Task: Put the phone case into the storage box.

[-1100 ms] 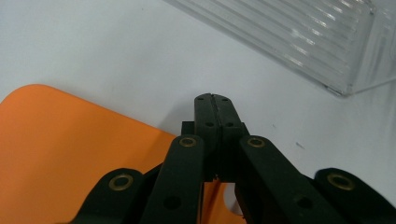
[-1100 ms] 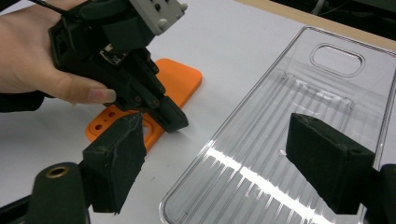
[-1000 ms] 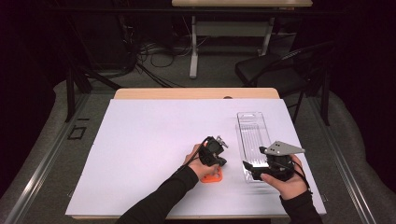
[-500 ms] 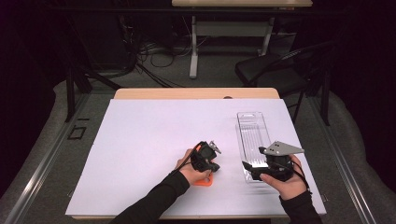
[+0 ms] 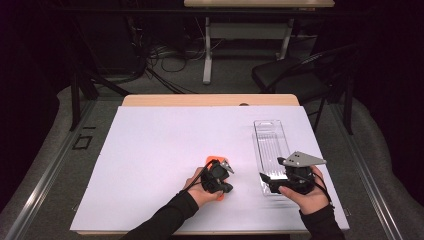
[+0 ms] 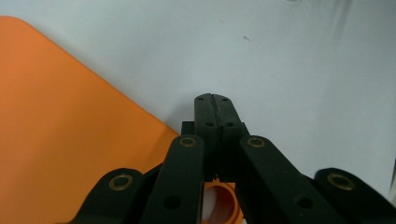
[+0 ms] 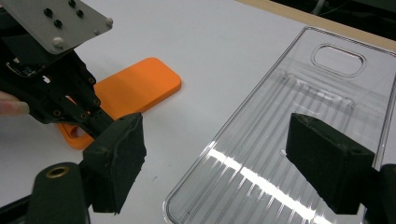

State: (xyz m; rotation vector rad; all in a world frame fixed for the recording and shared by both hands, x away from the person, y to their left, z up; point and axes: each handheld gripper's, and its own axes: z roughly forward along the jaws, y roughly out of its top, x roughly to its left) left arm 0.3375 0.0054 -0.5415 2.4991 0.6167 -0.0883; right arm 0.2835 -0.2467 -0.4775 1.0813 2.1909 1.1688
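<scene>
Left gripper [image 5: 226, 168] sits low at about 6 o'clock on the white table [image 5: 150, 150], jaws pressed together with nothing visible between them; in the left gripper view the tips meet flat over bare table. Orange phone case [image 5: 212, 161] lies flat right under and beside that gripper; seen from the left gripper [image 6: 212, 100], the case [image 6: 60, 130] spreads off toward 9 o'clock of the closed tips, so the tips are just past its edge, not on it. Long axis of the case [image 7: 135, 86] runs roughly from the person toward 12 o'clock, slightly tilted.

Right gripper [image 5: 264, 177] holds wide open at 5 o'clock, over the near end of the clear plastic tray [image 5: 270, 137], which lies lengthwise toward 12 o'clock. Right gripper view: tray [image 7: 299, 121] between the spread pads, untouched.

Left hand is clearly nearer the case; likely next is opening and shifting toward it.
</scene>
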